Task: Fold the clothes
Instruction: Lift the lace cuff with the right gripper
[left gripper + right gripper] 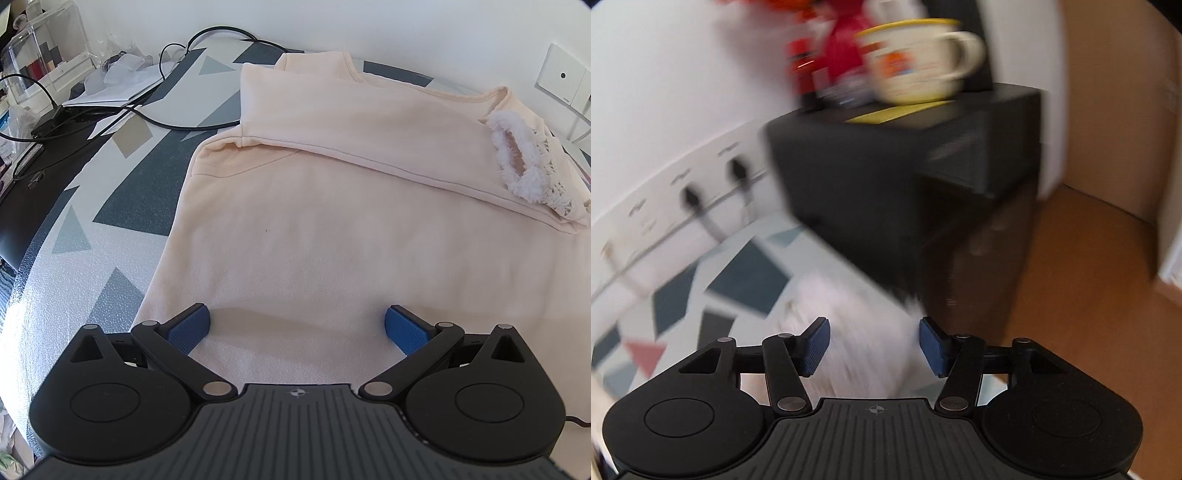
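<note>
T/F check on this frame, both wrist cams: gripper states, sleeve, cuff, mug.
1. The left gripper is shut on the sweater. False: it is open, over the hem.
2. A sleeve is folded across the sweater. True.
3. The cuff has white fluffy trim. True.
4. The right gripper holds a mug. False: it is open; the mug sits on a black box.
5. The right wrist view is motion-blurred. True.

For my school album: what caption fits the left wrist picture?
Open left gripper poised at the hem of a peach sweatshirt, one sleeve folded across it.
</note>
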Demonstrator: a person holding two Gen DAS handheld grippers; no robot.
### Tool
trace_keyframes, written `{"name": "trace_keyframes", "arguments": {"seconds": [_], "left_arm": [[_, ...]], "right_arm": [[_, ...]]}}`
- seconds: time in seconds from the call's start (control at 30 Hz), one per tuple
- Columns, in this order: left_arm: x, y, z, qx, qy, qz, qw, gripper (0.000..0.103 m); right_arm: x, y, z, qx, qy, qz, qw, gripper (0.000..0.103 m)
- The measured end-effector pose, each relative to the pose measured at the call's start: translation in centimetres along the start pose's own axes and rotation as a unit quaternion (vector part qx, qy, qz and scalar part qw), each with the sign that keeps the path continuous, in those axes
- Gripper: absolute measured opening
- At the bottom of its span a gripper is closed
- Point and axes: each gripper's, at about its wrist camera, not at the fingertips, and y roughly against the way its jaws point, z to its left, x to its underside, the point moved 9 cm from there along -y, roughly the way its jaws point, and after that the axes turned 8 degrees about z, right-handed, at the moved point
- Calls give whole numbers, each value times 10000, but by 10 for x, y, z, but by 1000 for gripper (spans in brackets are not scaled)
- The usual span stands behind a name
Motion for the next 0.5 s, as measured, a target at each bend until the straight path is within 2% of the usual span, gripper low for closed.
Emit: {"name": "trace_keyframes", "arguments": {"seconds": [0.1, 0.17, 0.2, 0.3, 0.43, 0.5], "left_arm": [[0, 0, 0, -3, 10, -2, 10000, 103], [0, 0, -1, -7, 19, -10, 10000, 103], [0, 0, -1, -10, 24, -17, 10000, 103], [0, 1, -1, -12, 30, -14, 10000, 103], [0, 1, -1, -10, 24, -16, 10000, 103], [1, 1, -1, -10, 21, -38, 10000, 103]], "right_arm": [[-5, 11, 1, 194, -161, -194, 9995, 54], [-6, 11, 17, -135, -41, -77, 9999, 61], [-3, 8, 26, -281, 68, 92, 9995, 68], [6, -23, 39, 110, 387, 499, 9979, 70], [18, -61, 55, 620, 798, 1044, 9894, 71], [24, -77, 56, 683, 826, 1249, 9864, 71]]}}
